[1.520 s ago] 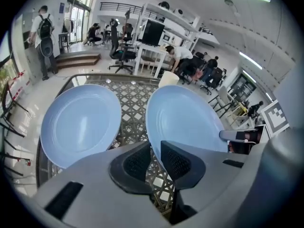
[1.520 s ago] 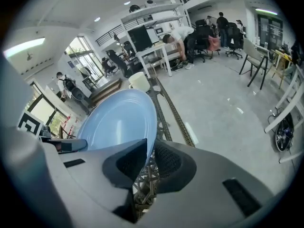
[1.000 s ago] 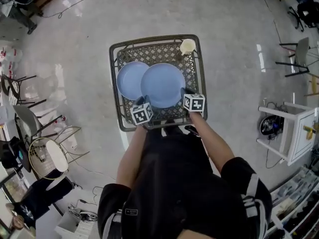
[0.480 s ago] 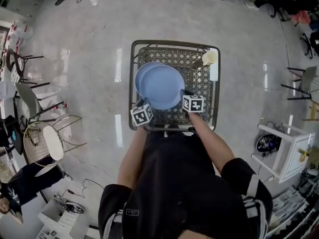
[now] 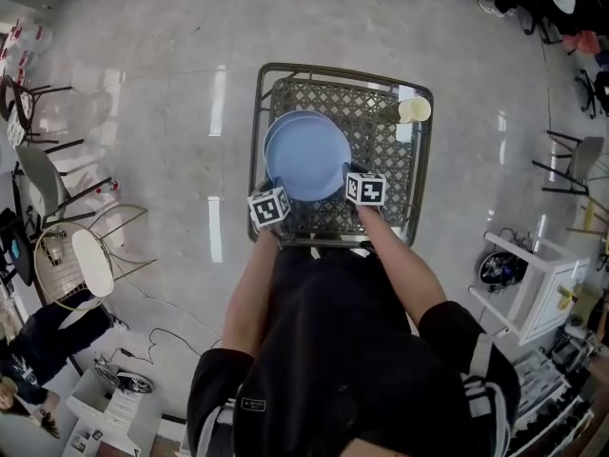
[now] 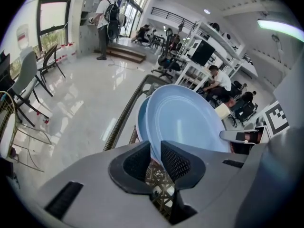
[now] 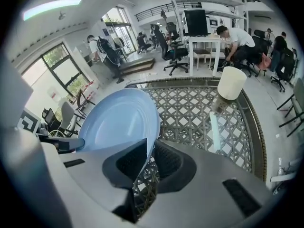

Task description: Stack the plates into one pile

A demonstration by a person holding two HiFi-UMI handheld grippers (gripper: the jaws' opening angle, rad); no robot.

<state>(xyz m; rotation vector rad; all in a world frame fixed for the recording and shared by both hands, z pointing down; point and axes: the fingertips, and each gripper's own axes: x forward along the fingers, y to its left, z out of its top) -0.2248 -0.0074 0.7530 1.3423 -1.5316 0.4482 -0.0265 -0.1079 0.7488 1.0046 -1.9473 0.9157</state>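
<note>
Two blue plates are on my screens, both over the metal lattice table (image 5: pixel 383 155). The upper plate (image 5: pixel 307 157) covers most of the lower plate (image 5: pixel 274 127), which shows only as a thin crescent past its far-left edge in the head view. The left gripper (image 5: pixel 277 191) is clamped on the upper plate's near-left rim: in the left gripper view that rim runs straight down between the two jaws of the left gripper (image 6: pixel 156 152), with the upper plate (image 6: pixel 190 122) rising away from them and the lower plate (image 6: pixel 141 122) peeking out behind its left side. The right gripper (image 5: pixel 349 173) grasps the near-right rim in the same way. In the right gripper view the edge of the upper plate (image 7: pixel 118 120) slots between the closed-in jaws of the right gripper (image 7: pixel 149 152), above the table (image 7: pixel 190 118). I cannot tell whether the two plates touch. A cream cup (image 5: pixel 414 110) stands upright at the table's far right corner, well apart from the plates, and shows as a cup (image 7: pixel 231 82) beyond the lattice.
</note>
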